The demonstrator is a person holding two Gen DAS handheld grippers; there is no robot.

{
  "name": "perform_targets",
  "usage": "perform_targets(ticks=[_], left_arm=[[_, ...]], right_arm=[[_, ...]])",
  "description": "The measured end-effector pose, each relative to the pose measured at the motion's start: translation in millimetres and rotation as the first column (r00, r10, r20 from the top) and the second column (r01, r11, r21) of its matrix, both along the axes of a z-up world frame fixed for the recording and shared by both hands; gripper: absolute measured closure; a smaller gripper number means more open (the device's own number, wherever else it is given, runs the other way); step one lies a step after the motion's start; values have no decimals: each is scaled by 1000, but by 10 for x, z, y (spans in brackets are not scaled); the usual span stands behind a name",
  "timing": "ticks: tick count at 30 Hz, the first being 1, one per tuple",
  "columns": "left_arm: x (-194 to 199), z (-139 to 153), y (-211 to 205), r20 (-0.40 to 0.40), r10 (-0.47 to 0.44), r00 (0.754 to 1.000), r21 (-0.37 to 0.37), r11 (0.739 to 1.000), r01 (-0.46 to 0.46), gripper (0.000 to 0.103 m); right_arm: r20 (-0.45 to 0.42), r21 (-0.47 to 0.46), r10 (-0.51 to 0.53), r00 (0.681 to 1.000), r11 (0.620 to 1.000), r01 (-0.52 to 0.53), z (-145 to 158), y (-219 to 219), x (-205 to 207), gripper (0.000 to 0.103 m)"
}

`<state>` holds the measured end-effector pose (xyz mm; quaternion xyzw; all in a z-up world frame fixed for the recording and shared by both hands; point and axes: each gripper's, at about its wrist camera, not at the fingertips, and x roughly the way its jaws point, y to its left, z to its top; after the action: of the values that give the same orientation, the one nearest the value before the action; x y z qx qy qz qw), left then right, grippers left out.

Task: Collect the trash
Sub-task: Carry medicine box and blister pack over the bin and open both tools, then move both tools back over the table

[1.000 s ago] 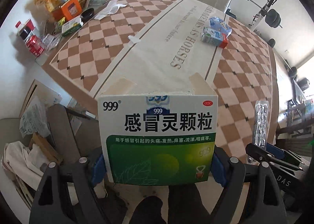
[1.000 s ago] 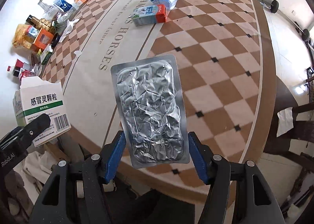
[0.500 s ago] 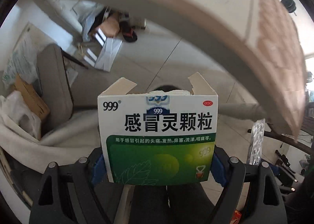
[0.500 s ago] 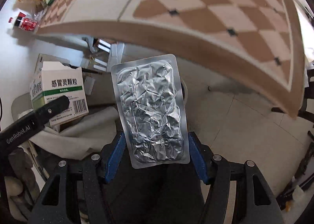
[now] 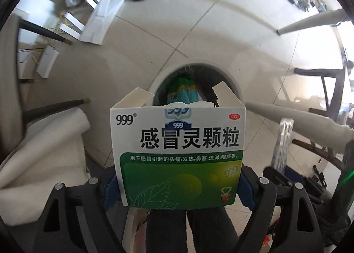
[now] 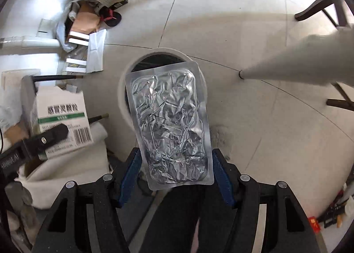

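My left gripper [image 5: 177, 186] is shut on a white and green medicine box [image 5: 177, 153] with its top flaps torn open. It hangs above a round white trash bin [image 5: 232, 82] on the floor, which holds a green packet [image 5: 183, 91]. In the right wrist view my right gripper [image 6: 174, 171] is shut on a crumpled silver blister pack [image 6: 170, 124], held over the same bin [image 6: 124, 89]. The medicine box [image 6: 62, 120] and a left finger [image 6: 44, 140] show at that view's left. The blister pack [image 5: 283, 144] appears edge-on at the right of the left wrist view.
White table legs [image 5: 309, 24] [image 6: 298, 62] slant across the tiled floor. Dark chair legs [image 5: 44, 31] and a white cloth [image 5: 44, 148] lie at left. Boxes, papers and a slipper [image 6: 110, 18] clutter the far floor. A person's dark trouser legs [image 5: 188, 228] are below the grippers.
Both grippers dropped from above the checkered tabletop to below it and tipped downward. The table has left the views; the floor and bin now fill them. Both grips are unchanged.
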<state>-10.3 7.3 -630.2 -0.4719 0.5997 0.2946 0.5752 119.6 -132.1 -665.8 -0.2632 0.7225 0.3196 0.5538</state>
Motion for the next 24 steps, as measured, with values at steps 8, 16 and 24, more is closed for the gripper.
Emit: perform_targets(ticks=[8, 16, 24], left_arm=[[159, -480, 55, 8, -2, 1000, -78, 997, 3, 18], [101, -455, 115, -12, -12, 1000, -46, 999, 11, 7], [-97, -283, 70, -66, -15, 998, 33, 999, 17, 0]], right_arm=[[-35, -34, 27, 999, 999, -28, -869, 221, 192, 37], [-49, -61, 92, 995, 994, -95, -1121, 297, 152, 32], [14, -84, 118, 993, 990, -117, -931, 295, 79, 0]])
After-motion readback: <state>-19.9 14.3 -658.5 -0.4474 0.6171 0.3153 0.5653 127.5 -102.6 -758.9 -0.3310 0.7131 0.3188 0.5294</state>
